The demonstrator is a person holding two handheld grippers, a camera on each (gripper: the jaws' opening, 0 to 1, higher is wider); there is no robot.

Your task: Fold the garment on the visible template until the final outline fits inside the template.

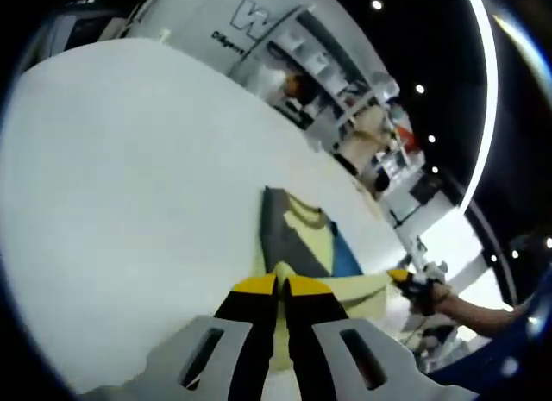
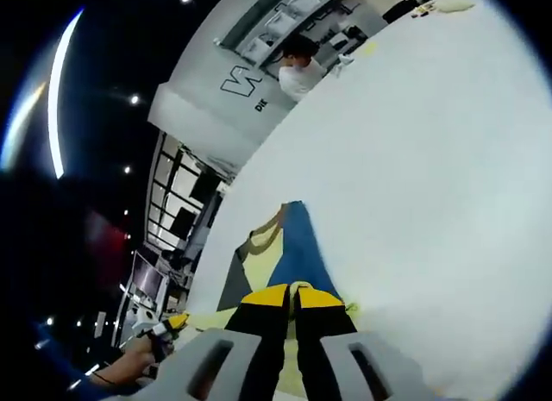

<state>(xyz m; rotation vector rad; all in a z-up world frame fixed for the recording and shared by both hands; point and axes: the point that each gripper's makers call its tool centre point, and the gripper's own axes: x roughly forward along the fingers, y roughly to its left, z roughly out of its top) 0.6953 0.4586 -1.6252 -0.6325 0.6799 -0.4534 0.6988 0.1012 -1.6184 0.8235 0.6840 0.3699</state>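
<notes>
Left gripper view: the left gripper (image 1: 282,285) is sitting low over the white surface (image 1: 129,203), its black jaws with yellow tips drawn together with barely a slit between them. The tips are resting at the near edge of the garment (image 1: 302,246), and the pale yellow cloth is running under them; whether they are pinching the fabric I cannot tell. The garment is lying flat just ahead of the jaws, a pale yellow body with a grey panel to the left of the tips, a blue panel to the right and a collar at the far end.

To the right of these jaws, the other gripper's yellow tip (image 1: 398,275) is showing at the garment's right edge, with a person's hand (image 1: 435,295) behind it.

Right gripper view: the right gripper (image 2: 293,291) is likewise closed to a thin slit, tips on the near edge of the same garment (image 2: 289,241); grip on the cloth cannot be told. Here blue is lying straight ahead of the jaws, grey and the collar off to the left. Far down to the left of the jaws, the left gripper's yellow tip (image 2: 177,321) is showing.

Beyond the surface, shelving (image 2: 276,30) and a person (image 2: 297,69) are standing in the background.
</notes>
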